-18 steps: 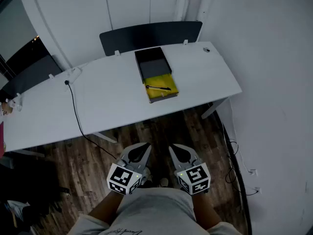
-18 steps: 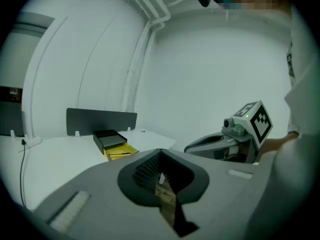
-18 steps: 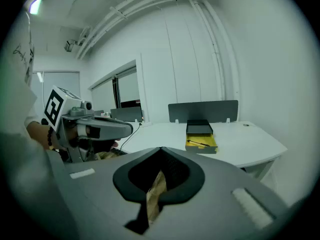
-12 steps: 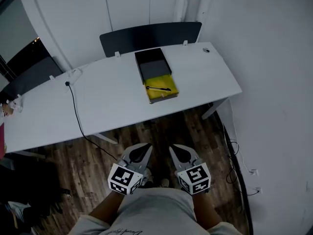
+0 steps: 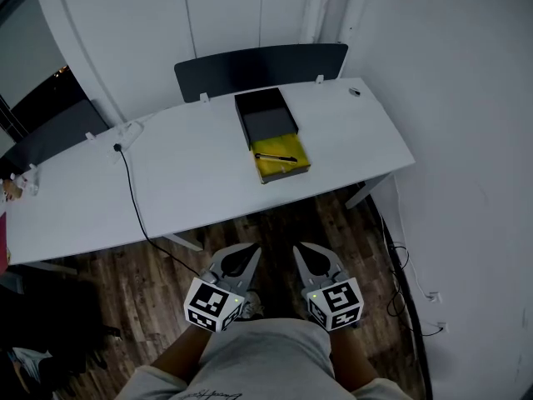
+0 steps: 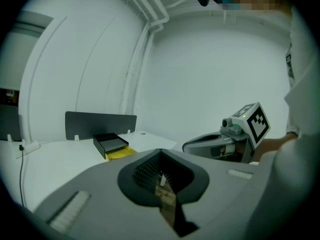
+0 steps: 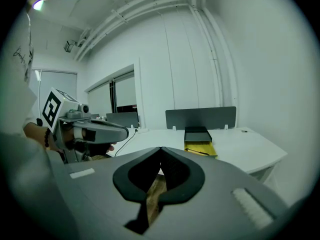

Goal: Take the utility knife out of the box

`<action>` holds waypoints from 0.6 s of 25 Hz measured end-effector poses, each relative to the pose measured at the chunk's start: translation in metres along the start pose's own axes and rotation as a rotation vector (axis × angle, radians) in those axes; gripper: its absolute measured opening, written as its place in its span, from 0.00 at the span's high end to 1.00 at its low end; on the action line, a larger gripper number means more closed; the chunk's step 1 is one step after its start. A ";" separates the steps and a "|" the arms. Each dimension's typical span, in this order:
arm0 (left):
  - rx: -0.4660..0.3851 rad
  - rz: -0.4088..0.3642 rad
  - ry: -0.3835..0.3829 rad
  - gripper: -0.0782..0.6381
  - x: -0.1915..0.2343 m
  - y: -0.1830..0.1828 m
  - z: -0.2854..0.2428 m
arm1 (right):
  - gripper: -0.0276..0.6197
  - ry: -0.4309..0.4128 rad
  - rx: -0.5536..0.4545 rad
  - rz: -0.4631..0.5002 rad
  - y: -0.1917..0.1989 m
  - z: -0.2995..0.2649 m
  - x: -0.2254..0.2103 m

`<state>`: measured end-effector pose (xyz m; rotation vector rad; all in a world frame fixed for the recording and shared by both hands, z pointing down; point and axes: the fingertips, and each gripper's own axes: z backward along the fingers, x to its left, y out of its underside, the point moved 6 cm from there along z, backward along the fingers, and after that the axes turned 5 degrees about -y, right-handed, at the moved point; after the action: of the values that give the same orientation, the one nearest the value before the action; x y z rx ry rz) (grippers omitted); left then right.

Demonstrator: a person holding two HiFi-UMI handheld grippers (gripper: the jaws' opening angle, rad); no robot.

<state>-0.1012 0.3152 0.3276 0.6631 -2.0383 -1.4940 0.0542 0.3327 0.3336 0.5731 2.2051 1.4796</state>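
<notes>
An open box lies on the white table (image 5: 191, 173), with a black tray (image 5: 266, 115) at the back and a yellow part (image 5: 283, 162) in front. A thin dark utility knife (image 5: 276, 157) lies across the yellow part. Both grippers hang low in front of the person's body, over the wooden floor and well short of the table. My left gripper (image 5: 248, 249) is shut with nothing between its tips. My right gripper (image 5: 301, 250) is also shut and empty. From the right gripper view the box (image 7: 197, 134) and knife (image 7: 199, 152) lie far ahead.
A black cable (image 5: 133, 202) runs from a white adapter (image 5: 125, 127) across the table and off its front edge. A dark partition panel (image 5: 260, 63) stands behind the table. A white wall closes the right side, with cables on the floor (image 5: 401, 282) near it.
The head view has shifted a little, so the table and box sit slightly lower and further right in the picture. Both grippers stay shut in about the same place.
</notes>
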 end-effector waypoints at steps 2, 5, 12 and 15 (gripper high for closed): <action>-0.003 -0.001 0.001 0.89 0.006 -0.001 0.002 | 0.93 -0.005 -0.007 0.009 -0.003 -0.004 0.004; -0.006 0.002 0.000 0.89 0.014 -0.001 0.003 | 0.93 -0.006 -0.003 0.015 -0.007 -0.009 0.007; -0.013 0.002 0.013 0.89 0.021 -0.006 -0.002 | 0.93 -0.019 -0.002 0.020 -0.013 -0.015 0.008; -0.016 0.004 0.010 0.89 0.027 -0.007 -0.006 | 0.93 -0.022 0.002 0.022 -0.013 -0.020 0.005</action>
<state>-0.1162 0.2915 0.3254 0.6576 -2.0170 -1.5007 0.0376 0.3155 0.3282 0.6136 2.1899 1.4753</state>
